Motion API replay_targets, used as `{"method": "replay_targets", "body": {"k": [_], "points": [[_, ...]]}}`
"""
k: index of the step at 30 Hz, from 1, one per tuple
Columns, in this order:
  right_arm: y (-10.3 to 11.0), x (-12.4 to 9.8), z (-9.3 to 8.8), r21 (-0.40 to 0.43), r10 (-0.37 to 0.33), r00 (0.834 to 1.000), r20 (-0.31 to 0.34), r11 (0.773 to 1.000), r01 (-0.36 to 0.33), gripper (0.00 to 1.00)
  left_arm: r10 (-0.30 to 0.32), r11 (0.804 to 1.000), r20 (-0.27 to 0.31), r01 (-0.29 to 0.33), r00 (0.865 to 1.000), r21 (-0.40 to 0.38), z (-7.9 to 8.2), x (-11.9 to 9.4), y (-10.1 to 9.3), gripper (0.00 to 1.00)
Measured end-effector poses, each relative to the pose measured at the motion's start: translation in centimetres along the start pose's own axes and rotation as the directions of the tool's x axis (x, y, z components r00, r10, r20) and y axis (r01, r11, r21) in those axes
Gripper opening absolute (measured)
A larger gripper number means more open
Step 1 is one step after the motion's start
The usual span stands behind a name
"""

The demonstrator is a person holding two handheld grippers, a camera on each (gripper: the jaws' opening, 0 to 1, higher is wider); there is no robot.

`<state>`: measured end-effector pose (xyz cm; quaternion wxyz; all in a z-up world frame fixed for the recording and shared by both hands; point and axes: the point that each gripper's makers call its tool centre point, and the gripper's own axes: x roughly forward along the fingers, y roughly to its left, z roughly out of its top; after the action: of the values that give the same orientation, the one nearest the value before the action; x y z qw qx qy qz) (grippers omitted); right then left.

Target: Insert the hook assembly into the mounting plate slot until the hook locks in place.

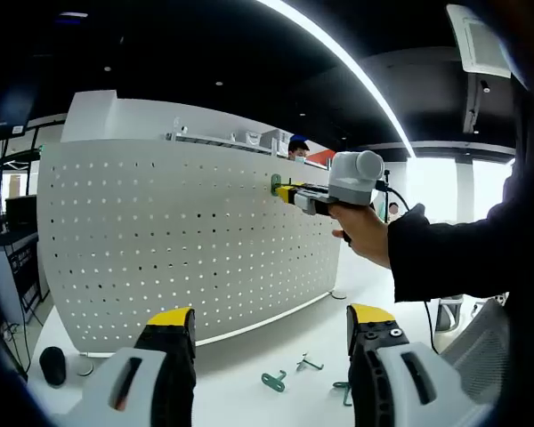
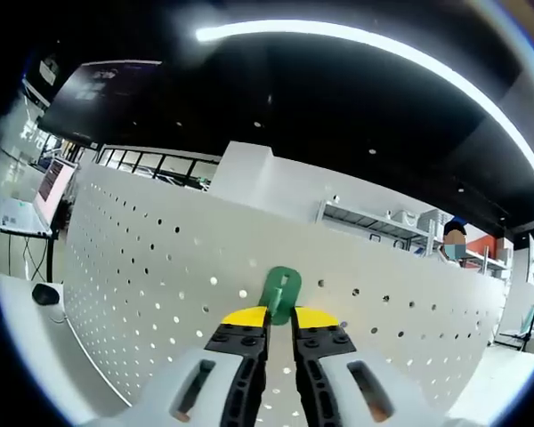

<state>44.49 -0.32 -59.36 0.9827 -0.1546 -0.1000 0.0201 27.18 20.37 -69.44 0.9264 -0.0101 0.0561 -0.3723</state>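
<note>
A green hook [image 2: 280, 294] sits flat against the white pegboard [image 2: 160, 267], its lower end pinched between the nearly closed yellow-tipped jaws of the right gripper [image 2: 280, 318]. The left gripper [image 1: 271, 325] hangs wide open and empty over the table [image 1: 249, 365], above three spare green hooks [image 1: 274, 381].
</note>
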Motion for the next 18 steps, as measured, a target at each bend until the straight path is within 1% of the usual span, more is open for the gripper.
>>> {"method": "replay_targets", "body": {"k": [4, 11, 18], "points": [[-0.4, -0.4, -0.4, 0.01, -0.004, 1.0, -0.008, 1.0, 0.004, 0.09, 0.003, 1.0, -0.005, -0.003, 1.0, 0.003, -0.1, 0.0, 0.2, 0.71], [-1.2, -1.4, -0.6, 0.045, -0.009, 1.0, -0.013, 0.999, 0.01, 0.18, -0.002, 1.0, -0.013, 0.002, 1.0, 0.013, -0.2, 0.1, 0.0, 0.71], [-1.7, -2.5, 0.0, 0.045, -0.006, 1.0, -0.001, 0.999, 0.006, 0.23, -0.001, 1.0, -0.016, 0.001, 1.0, 0.018, -0.2, 0.1, -0.1, 0.7]]}}
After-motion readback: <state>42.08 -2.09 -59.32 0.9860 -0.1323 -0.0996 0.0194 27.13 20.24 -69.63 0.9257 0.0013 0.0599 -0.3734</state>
